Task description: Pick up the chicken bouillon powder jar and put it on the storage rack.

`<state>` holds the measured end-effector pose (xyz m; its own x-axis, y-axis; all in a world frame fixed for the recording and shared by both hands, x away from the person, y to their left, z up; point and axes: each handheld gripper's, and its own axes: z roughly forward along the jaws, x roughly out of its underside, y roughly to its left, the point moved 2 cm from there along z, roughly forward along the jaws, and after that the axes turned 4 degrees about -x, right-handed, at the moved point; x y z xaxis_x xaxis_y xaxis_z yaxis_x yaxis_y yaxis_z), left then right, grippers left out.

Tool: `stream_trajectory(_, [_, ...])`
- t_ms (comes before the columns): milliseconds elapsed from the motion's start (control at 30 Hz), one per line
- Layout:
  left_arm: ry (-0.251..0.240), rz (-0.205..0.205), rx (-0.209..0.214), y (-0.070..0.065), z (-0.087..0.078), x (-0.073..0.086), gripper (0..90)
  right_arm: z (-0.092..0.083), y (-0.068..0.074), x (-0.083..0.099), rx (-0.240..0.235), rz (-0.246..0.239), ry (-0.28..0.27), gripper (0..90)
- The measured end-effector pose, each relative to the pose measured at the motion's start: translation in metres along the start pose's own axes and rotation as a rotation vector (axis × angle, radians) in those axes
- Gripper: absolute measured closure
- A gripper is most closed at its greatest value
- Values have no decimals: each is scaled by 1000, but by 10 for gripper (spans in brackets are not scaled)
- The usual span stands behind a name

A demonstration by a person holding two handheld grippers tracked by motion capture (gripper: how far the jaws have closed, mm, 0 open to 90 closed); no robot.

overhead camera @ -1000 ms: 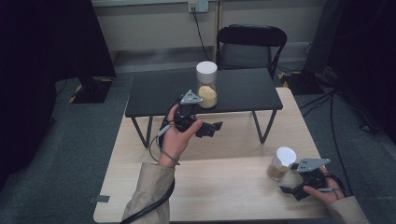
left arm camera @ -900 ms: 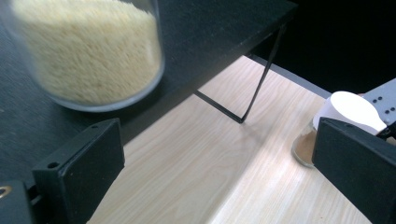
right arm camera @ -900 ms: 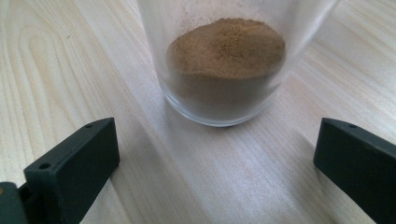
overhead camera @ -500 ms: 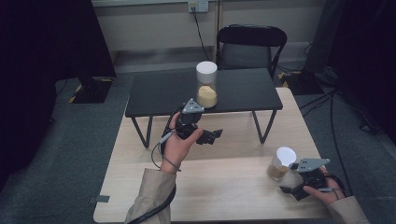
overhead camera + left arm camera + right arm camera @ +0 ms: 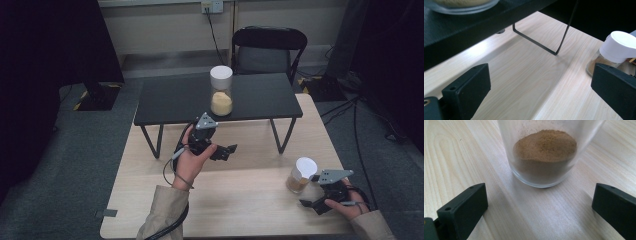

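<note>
counter: light wood counter, bare grain across the near half
riser: low black shelf on thin wire legs, standing on the counter's far half
chair: black folding chair behind the counter
wall: outlet with a cable hanging down
floor: grey carpet, cables at right

One jar on the table, another on the shelf behind.
</note>
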<state>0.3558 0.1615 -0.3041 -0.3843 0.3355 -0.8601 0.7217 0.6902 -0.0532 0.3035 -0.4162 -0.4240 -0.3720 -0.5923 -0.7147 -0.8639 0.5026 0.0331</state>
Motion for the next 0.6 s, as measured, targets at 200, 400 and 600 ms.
stream_trajectory(200, [16,0,-9,1,7,9,17,0,0,0,0,0,0,0])
stream_trajectory(400, [23,-2,-14,2,11,17,17,0,0,0,0,0,0,0])
stream_trajectory(600, [30,-4,-7,1,15,25,17,0,0,0,0,0,0,0])
